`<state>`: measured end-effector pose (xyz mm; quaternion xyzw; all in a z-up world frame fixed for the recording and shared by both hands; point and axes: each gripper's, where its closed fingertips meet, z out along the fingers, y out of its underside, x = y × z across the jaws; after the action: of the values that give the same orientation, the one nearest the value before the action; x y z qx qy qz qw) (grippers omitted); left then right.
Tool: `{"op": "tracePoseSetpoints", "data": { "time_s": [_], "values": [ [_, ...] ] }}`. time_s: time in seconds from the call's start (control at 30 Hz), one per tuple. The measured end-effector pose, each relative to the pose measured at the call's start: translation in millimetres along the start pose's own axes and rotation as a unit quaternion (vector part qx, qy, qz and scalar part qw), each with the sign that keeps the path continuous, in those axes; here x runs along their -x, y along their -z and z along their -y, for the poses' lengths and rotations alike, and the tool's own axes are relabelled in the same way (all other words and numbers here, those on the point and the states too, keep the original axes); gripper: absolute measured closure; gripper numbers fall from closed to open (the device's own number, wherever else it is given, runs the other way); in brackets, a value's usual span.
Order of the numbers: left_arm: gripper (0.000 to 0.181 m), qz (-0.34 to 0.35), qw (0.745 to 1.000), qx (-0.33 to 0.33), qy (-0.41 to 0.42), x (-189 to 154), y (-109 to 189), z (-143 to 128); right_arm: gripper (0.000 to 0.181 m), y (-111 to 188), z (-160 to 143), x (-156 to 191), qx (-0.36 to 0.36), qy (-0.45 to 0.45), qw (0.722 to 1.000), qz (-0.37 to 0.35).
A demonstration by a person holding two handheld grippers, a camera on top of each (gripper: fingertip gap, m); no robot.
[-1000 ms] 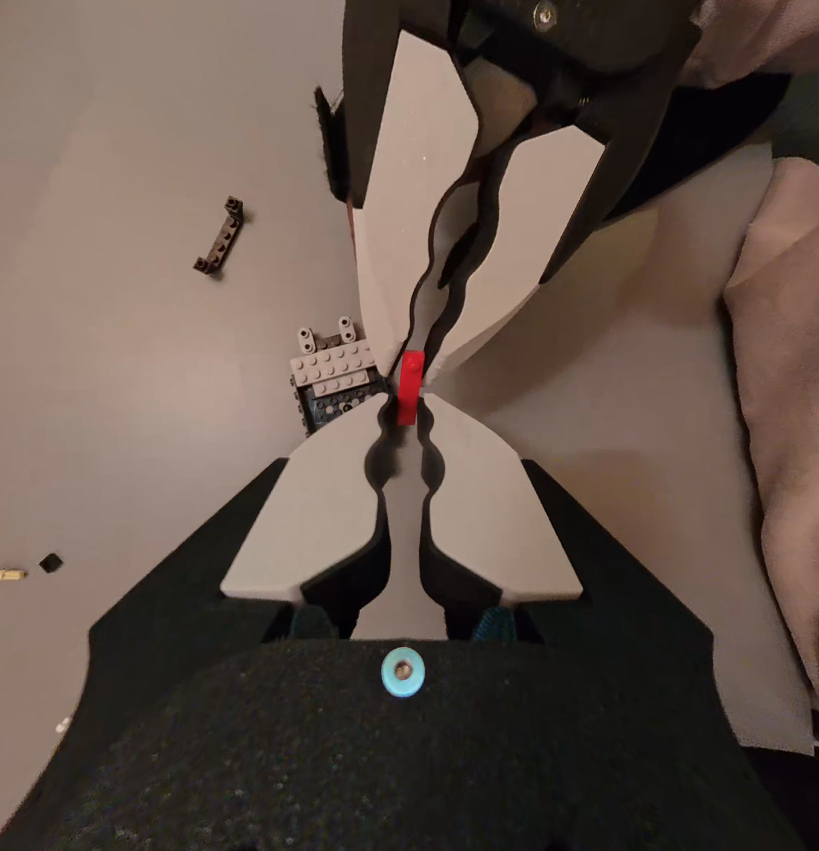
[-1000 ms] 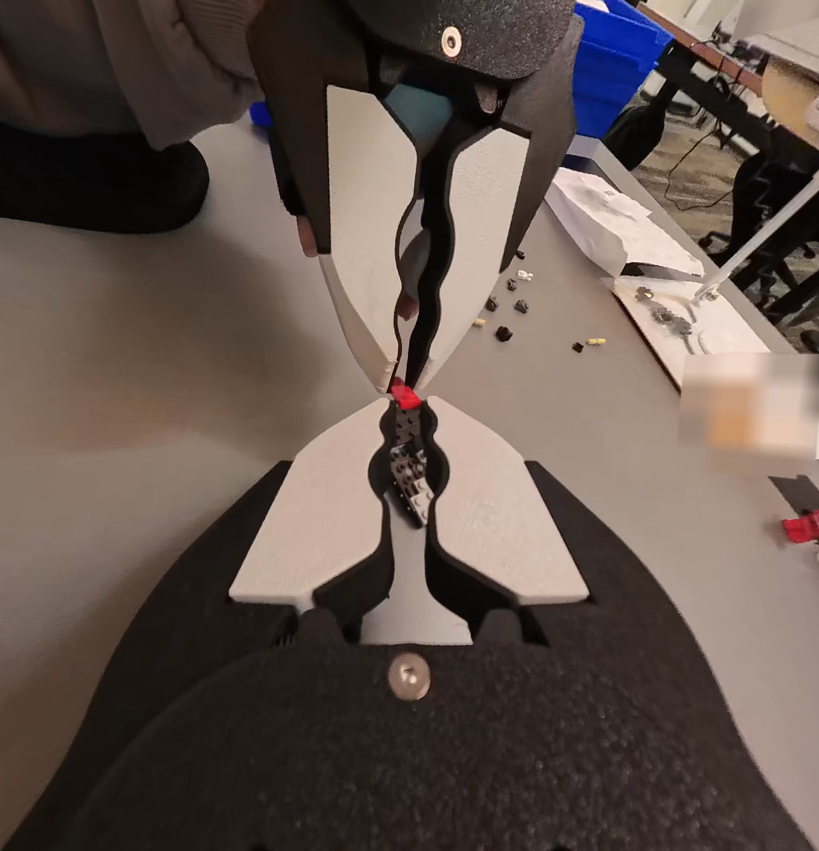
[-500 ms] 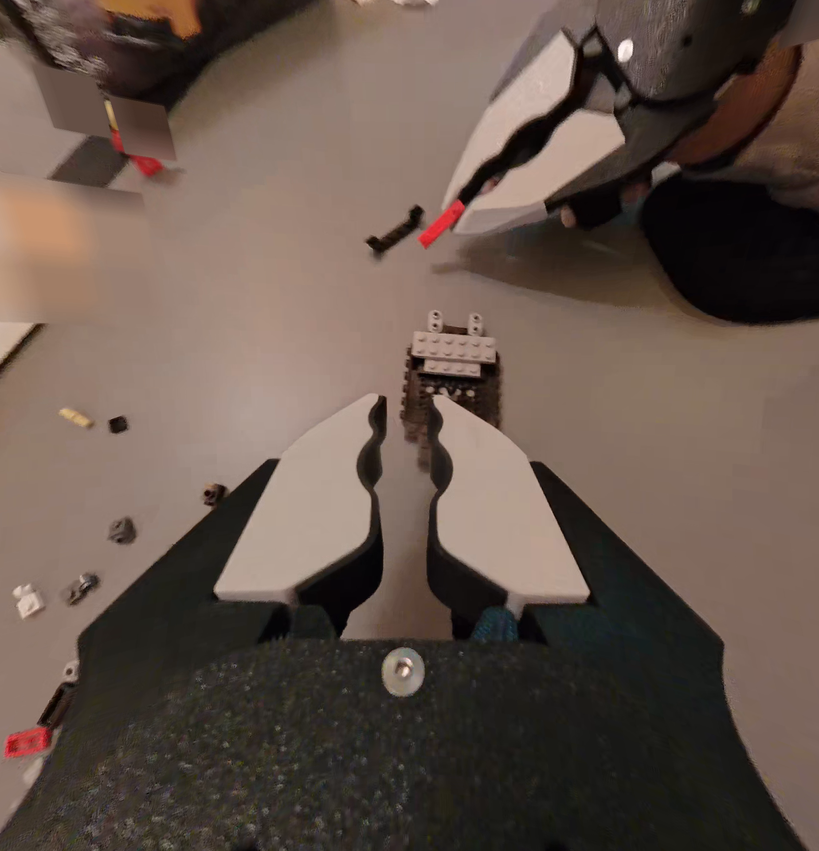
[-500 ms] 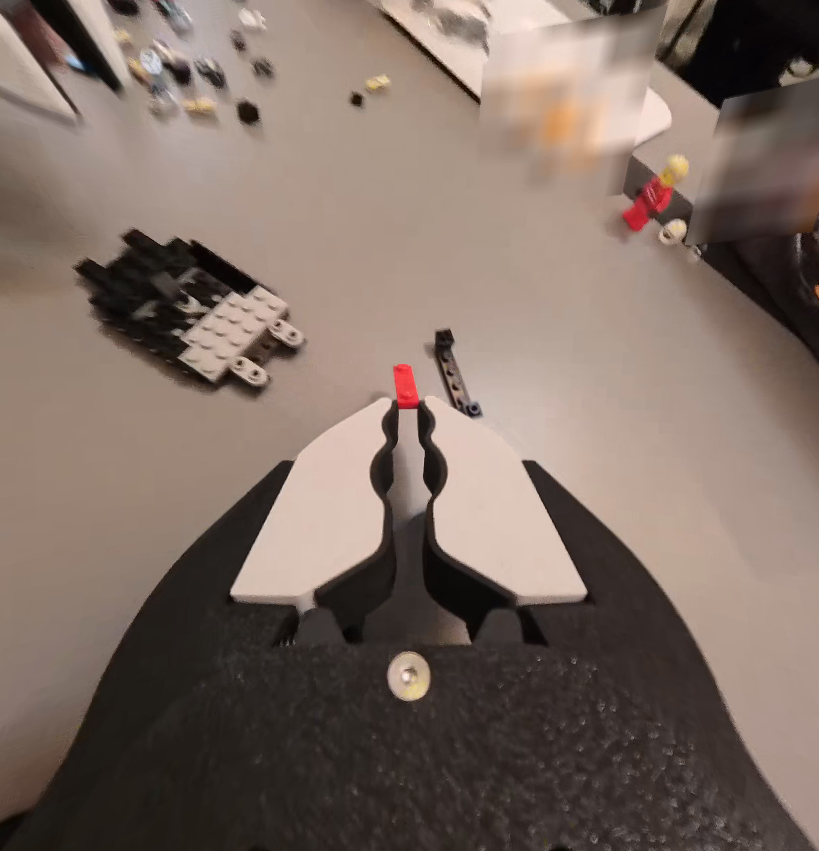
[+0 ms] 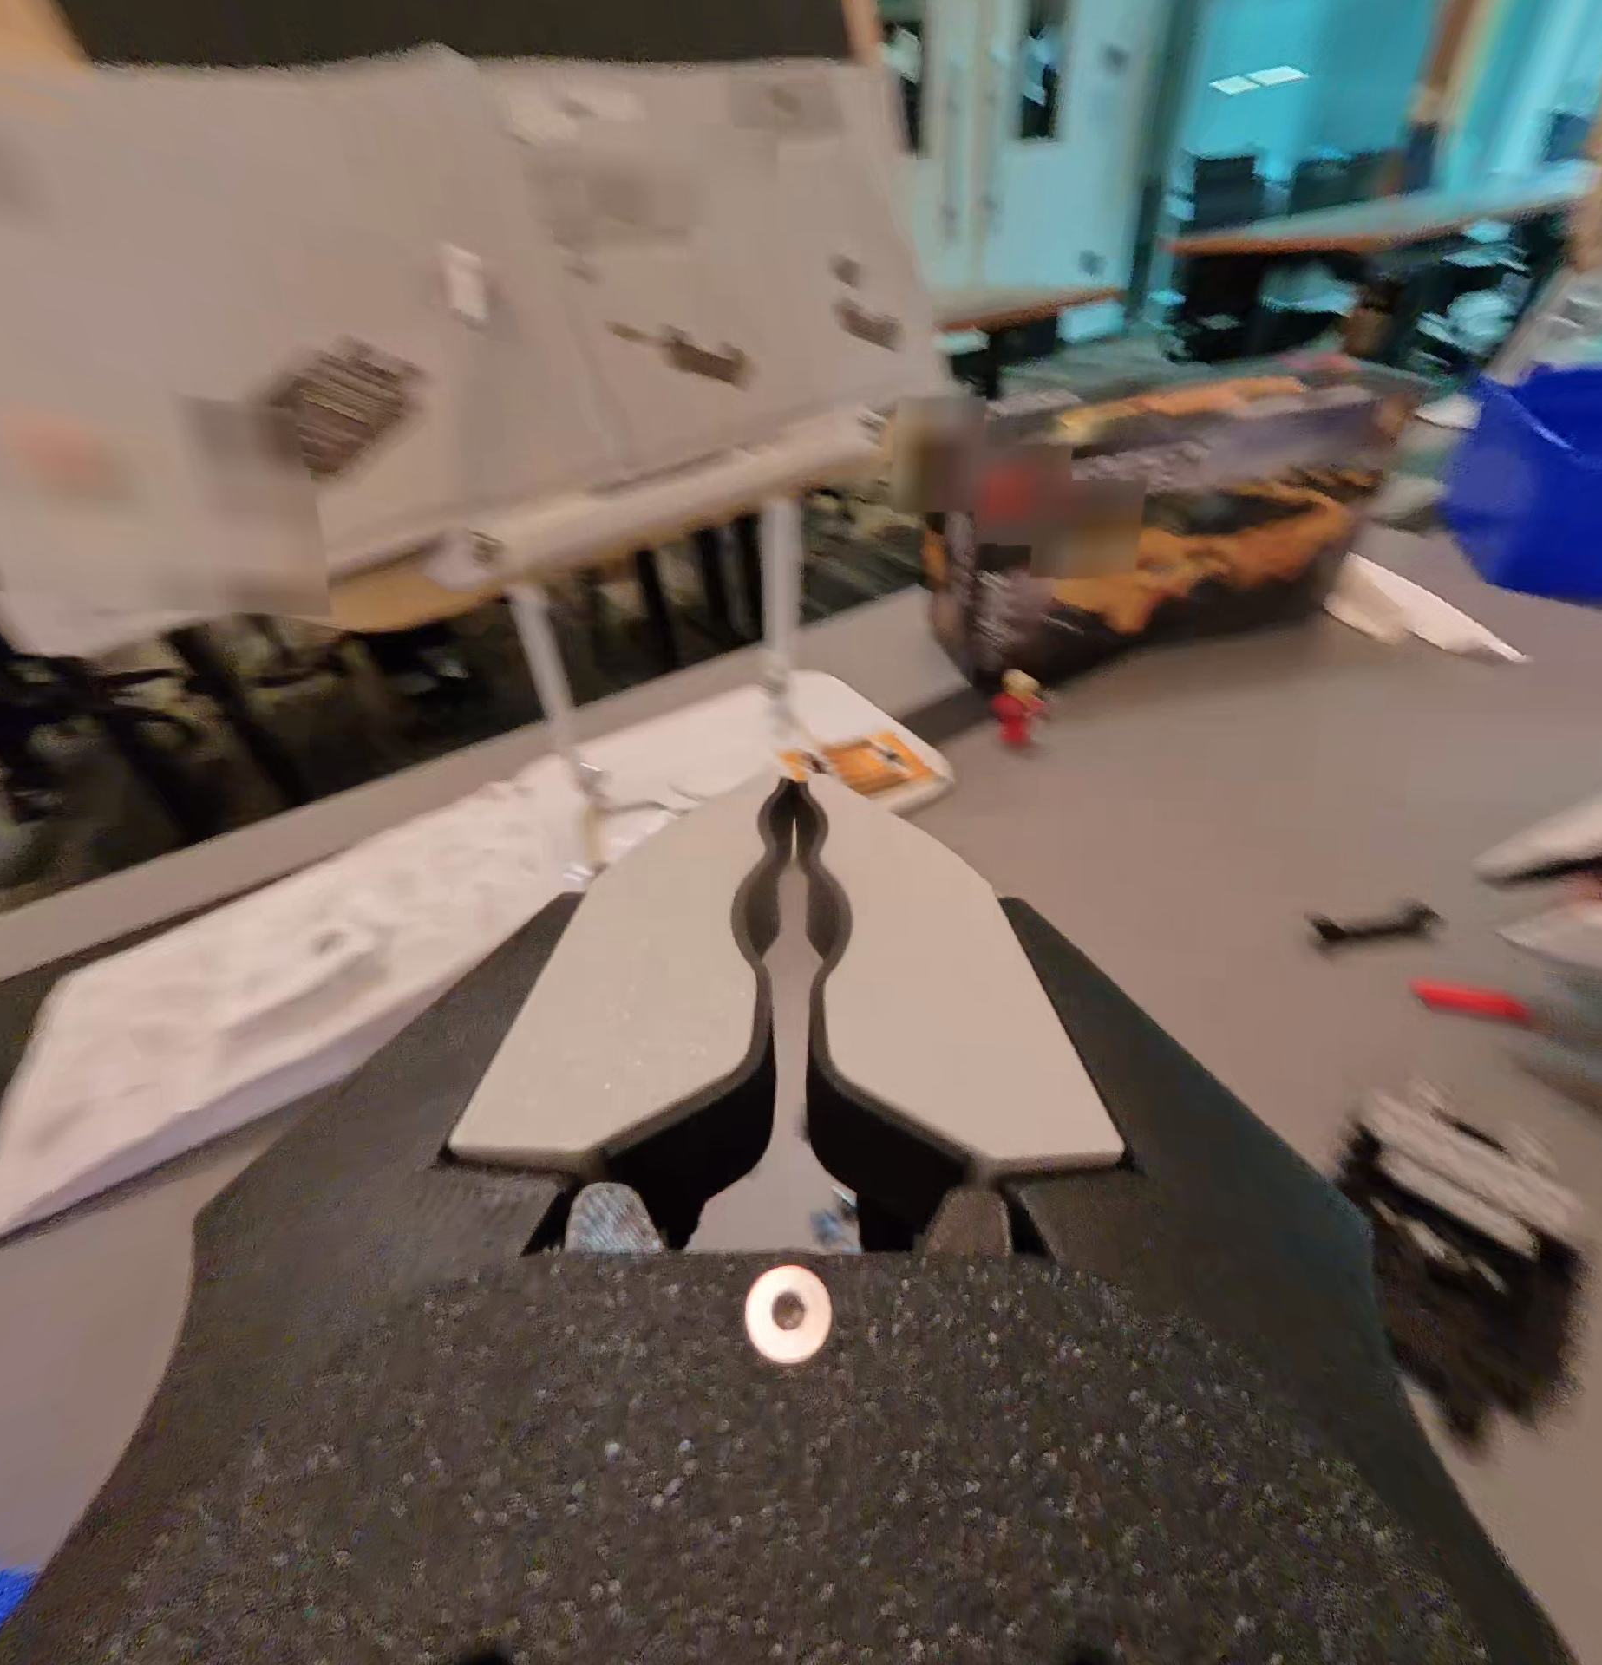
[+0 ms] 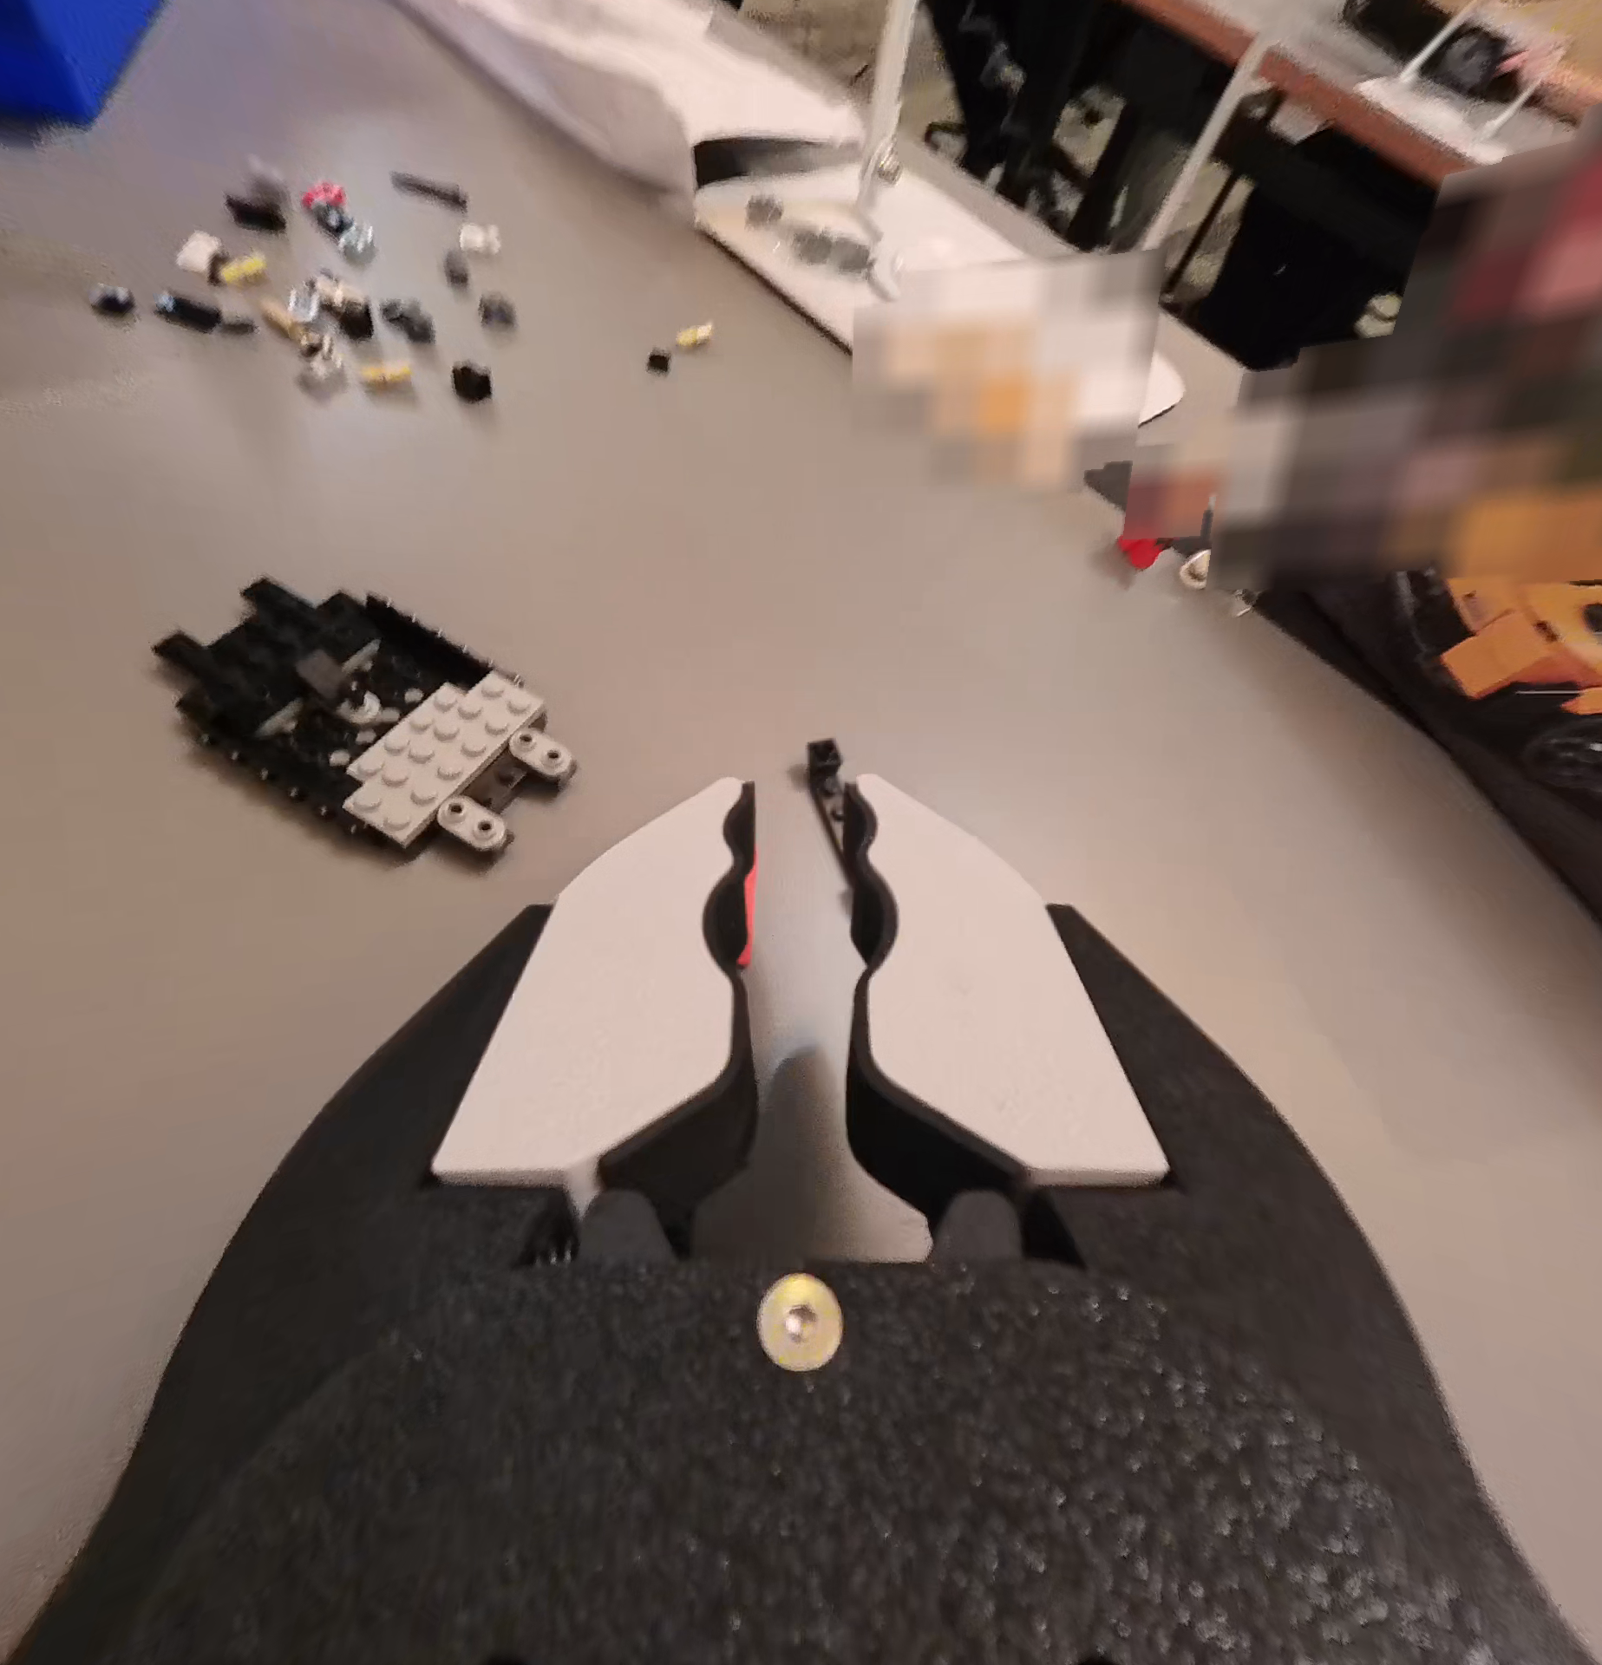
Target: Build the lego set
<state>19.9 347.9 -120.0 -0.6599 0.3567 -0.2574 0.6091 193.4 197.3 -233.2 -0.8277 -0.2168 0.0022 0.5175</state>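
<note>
Item 1, left gripper [image 5: 795, 793]: fingers closed tip to tip on nothing, held above the surface [image 5: 1229, 811] and aimed toward the far edge, away from the build.

Item 2, right gripper [image 6: 801, 788]: fingers parted, empty, low over the surface. A red plate [image 6: 748, 910] shows as a sliver against the inner edge of the left-hand finger (lying below it or touching it, cannot tell). A black bar piece [image 6: 827, 782] runs along the inner edge of the other finger.

Item 3, chassis assembly [image 6: 355, 721]: black base with a grey studded plate at its near end, flat on the surface, well left of the right gripper and apart from both loose parts. In the left view it appears only as a blurred dark mass at the right edge.

Item 4, loose small parts [image 6: 328, 288]: scattered cluster at the far left. Red minifigure [image 5: 1018, 712] standing near the set box [image 5: 1166, 532]; instruction sheet on a stand [image 5: 436, 297] at the far edge.

Risks, as judged:
- Closing now could catch red plate and black bar together, or pinch one at an angle and flick it off across the surface.
- The thin plate lies flat; fingertips may slide over it and push it instead of lifting.
- The left gripper is pointed away (both views are motion-blurred), so the chassis is unsteadied and could skid under any pressing.
</note>
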Motion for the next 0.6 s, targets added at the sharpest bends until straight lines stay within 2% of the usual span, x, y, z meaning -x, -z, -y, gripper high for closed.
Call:
{"op": "tracePoseSetpoints", "data": {
  "time_s": [0.17,0.3,0.43,0.6],
  "values": [
    [0.181,0.131,0.991,-0.033,0.023,80.5,-25.2,35.1,0.165,8.0,10.8,-17.3,-0.047,-0.043,0.997,-0.033],
    [0.181,0.205,0.976,-0.044,0.049,130.2,-42.2,45.9,0.167,12.8,9.1,-25.4,-0.061,-0.067,0.995,-0.042],
    [0.181,0.254,0.965,-0.048,0.042,158.7,-53.6,51.4,0.168,15.5,10.0,-31.2,-0.073,-0.080,0.993,-0.049],
    [0.181,0.260,0.962,-0.048,0.062,173.7,-62.1,51.8,0.169,14.3,7.8,-33.5,-0.074,-0.083,0.992,-0.054]
  ]
}}
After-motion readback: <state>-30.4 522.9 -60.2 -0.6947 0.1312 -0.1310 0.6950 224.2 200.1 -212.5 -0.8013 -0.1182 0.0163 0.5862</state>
